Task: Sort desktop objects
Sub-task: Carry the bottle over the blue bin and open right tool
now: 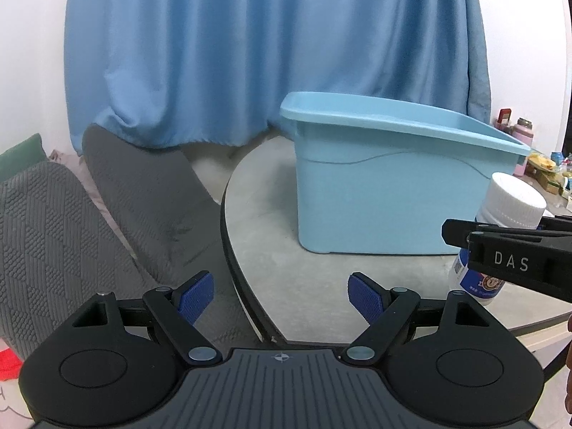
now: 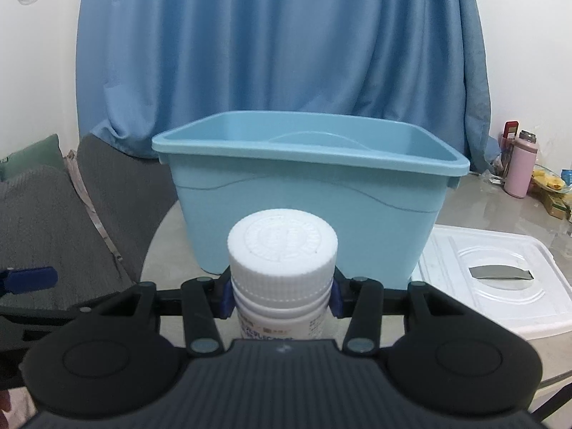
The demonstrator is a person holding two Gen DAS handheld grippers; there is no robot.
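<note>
Sorting bin first: a light blue rectangular plastic tub (image 2: 307,207) stands on the pale grey round-edged bench (image 1: 264,250), and it serves as the landmark. Behind the tub hangs a blue fabric curtain (image 2: 271,43). Left of the tub, off the bench edge, lie grey textured cushions (image 1: 60,221). Right of the tub and just beside it sits a white translucent plastic box lid (image 2: 500,279) with an oval recess. Farther right of the tub, well apart, stands a pink cylindrical flask (image 2: 520,168).

In front of the tub, upright, is a white plastic pill bottle with a ribbed screw cap and a blue label (image 2: 282,268). The right gripper (image 2: 281,295) has its jaws pinching this bottle just under the cap, a blue pad on either side. The left wrist view shows the same bottle to the front right of the tub. The left gripper (image 1: 282,296) sits in front of the tub's left corner over the bench edge, its jaws spread wide and holding nothing.
</note>
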